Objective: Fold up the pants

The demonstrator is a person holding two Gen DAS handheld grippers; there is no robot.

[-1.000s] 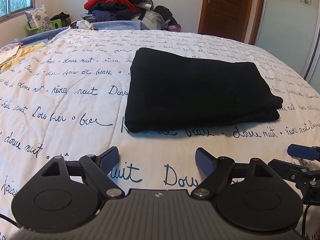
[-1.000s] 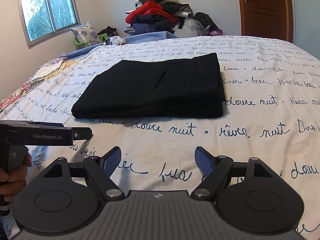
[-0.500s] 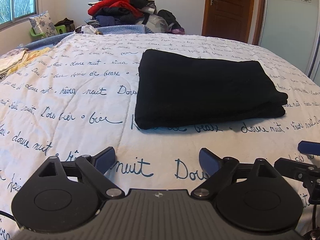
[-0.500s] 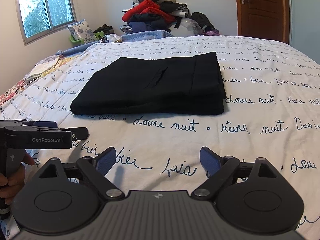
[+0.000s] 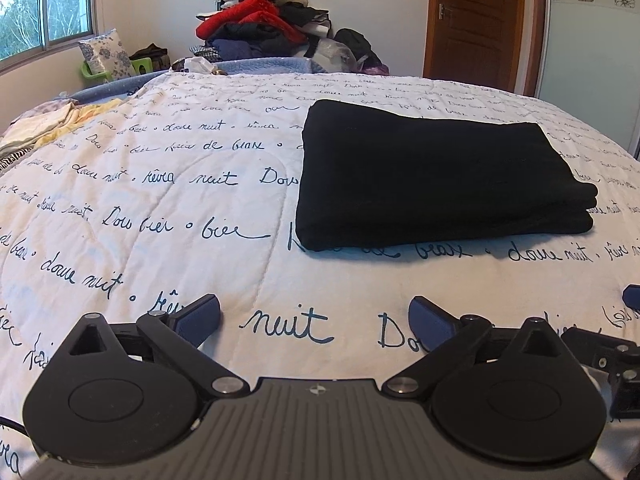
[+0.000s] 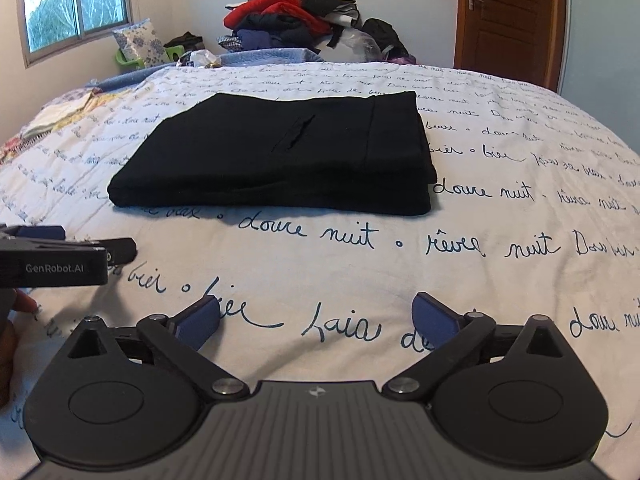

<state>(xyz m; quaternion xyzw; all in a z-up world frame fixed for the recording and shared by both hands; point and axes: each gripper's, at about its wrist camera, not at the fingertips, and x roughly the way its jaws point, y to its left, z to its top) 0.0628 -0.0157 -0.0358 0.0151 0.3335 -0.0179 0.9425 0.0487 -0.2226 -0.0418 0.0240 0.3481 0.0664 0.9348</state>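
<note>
Black pants [image 5: 432,176] lie folded into a flat rectangle on the white quilt, ahead of both grippers; in the right wrist view the pants [image 6: 280,156] show a pocket slit on top. My left gripper [image 5: 316,314] hovers over the quilt short of the pants, its jaws opening with nothing between them. My right gripper [image 6: 316,314] is likewise back from the pants, jaws opening and empty. The left gripper's body shows at the left edge of the right wrist view, the right gripper's at the right edge of the left wrist view.
The bed's quilt [image 5: 160,208] carries dark handwriting print. A pile of clothes [image 5: 272,28] rises beyond the far edge. A pillow [image 5: 106,54] and a window sit far left, a wooden door [image 5: 476,20] far right. A hand [image 6: 8,332] holds the left gripper.
Both grippers' jaws have spread wider. The pants lie where they were; both views have tipped slightly.
</note>
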